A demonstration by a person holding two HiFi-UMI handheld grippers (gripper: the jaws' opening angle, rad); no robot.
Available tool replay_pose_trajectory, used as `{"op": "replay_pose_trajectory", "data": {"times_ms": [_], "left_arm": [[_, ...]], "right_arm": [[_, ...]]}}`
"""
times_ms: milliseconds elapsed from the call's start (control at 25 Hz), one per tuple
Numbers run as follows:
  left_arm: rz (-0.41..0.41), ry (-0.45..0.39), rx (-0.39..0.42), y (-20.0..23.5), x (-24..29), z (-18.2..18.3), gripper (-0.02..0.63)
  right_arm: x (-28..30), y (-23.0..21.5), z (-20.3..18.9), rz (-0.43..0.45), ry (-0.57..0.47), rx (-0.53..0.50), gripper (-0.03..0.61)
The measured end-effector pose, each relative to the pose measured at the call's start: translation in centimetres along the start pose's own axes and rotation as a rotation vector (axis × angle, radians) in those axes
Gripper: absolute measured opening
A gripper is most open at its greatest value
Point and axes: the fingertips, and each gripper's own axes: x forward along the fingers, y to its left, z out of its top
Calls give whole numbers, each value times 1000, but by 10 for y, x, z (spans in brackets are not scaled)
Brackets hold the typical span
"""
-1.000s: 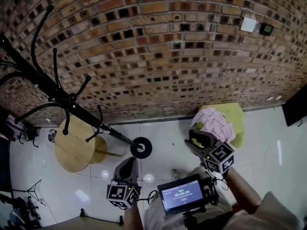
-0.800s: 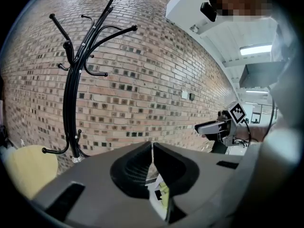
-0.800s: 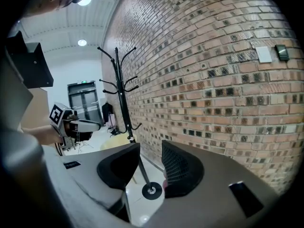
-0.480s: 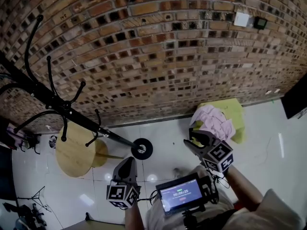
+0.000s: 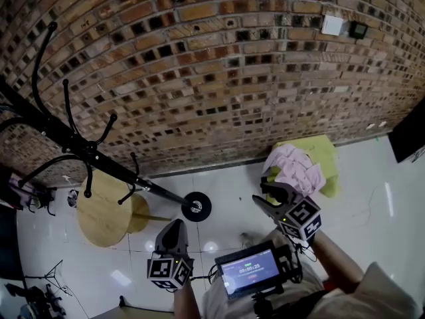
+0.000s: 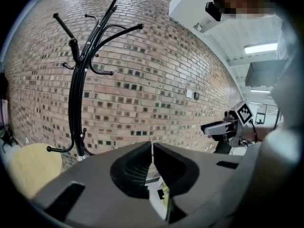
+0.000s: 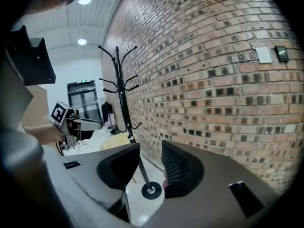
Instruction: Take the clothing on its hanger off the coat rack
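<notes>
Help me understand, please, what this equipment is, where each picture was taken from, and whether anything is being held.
There is no robot here: a person holds a hand-held gripper in each hand. The head view comes from a camera on the person's head, looking down. The other two views come from cameras riding on the grippers. The left hand-held gripper is shut on nothing. The right hand-held gripper is open and empty. A black coat rack stands by the brick wall, its hooks bare. On the floor are a round wooden table and a yellow-green seat with pink clothing heaped on it.
</notes>
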Motion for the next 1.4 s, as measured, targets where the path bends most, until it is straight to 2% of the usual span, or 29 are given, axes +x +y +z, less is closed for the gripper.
{"op": "replay_pose_trajectory", "data": {"times_ms": [360, 480, 720, 1080, 1400], "left_arm": [[-1, 8, -6, 0, -2, -7, 23], [-6, 10, -4, -2, -2, -7, 23], [-14, 10, 0, -3, 1, -7, 23], [-15, 13, -4, 2, 2, -9, 23], [-7, 12, -14, 11, 2, -9, 23]], "right_arm": [[1, 3, -4, -5, 13, 7, 140], [-1, 4, -8, -7, 45, 13, 140], [1, 2, -8, -12, -5, 8, 140], [6, 3, -9, -16, 23, 9, 140], [17, 5, -3, -7, 2, -6, 140]]}}
